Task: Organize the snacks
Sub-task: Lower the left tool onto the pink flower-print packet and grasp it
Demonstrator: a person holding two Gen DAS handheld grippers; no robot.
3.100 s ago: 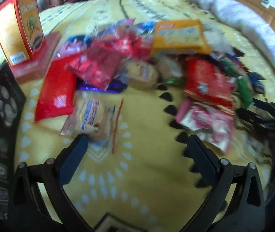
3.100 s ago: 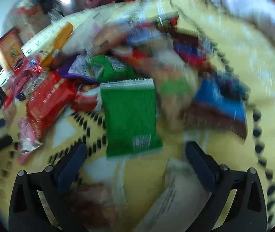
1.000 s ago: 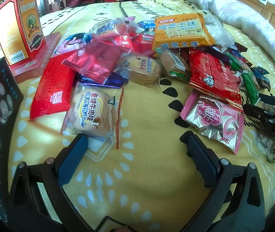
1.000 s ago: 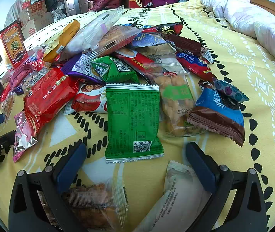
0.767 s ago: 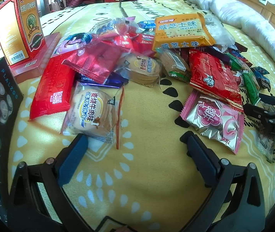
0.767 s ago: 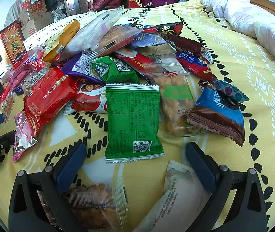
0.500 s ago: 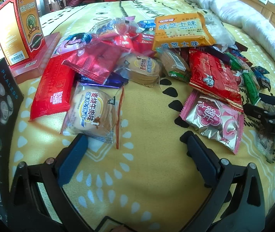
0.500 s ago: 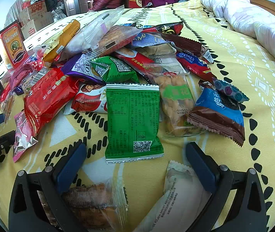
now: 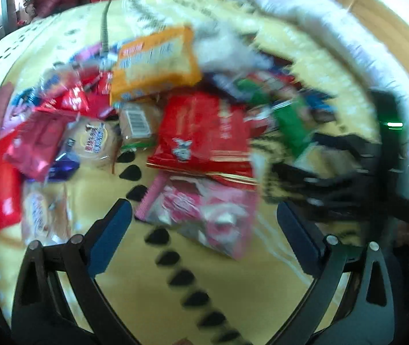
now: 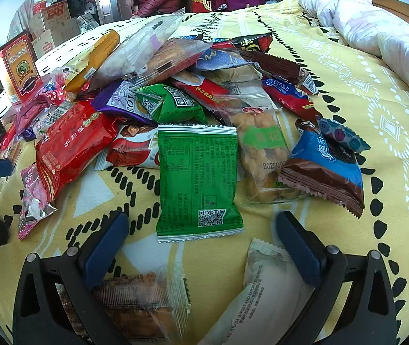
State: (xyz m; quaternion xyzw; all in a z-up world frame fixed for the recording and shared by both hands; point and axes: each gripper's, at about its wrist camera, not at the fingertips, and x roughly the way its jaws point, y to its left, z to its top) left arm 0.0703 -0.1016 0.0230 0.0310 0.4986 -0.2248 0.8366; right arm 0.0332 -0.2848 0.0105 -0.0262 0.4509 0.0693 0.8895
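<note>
Lying heaped on a bed with a yellow bedspread (image 10: 356, 86) patterned in black teardrops and white diamonds, a pile of crinkly plastic and foil snack packets fills the middle of both views.

In the sharp right wrist view, the right tongs (image 10: 201, 247) stand spread wide at the bottom of the frame, blue-padded and holding nothing. Between and just above their tips lies a flat green packet (image 10: 198, 181), back side up, with small print and a QR code. To its right sits a clear bag of golden fried twists (image 10: 262, 155) stamped "2025", then a blue and brown packet (image 10: 325, 169) with zigzag edges. To the left lies a glossy red packet (image 10: 72, 143) with gold writing. A purple wrapper (image 10: 118, 103) shows the letters "GOV". A cream sachet (image 10: 264, 296) at the lower right reads "IMPORT AND EXPORT TRADING". A red and orange box (image 10: 17, 66) stands upright at the upper left. A white quilt (image 10: 376, 26) is bunched at the upper right.

The left wrist view is smeared by motion and no writing reads. The left tongs (image 9: 204, 224) are spread and empty above a pink foil packet (image 9: 201, 210). Only this view shows the face of an orange packet (image 9: 155, 60) and the right tongs' black body at the right edge.
</note>
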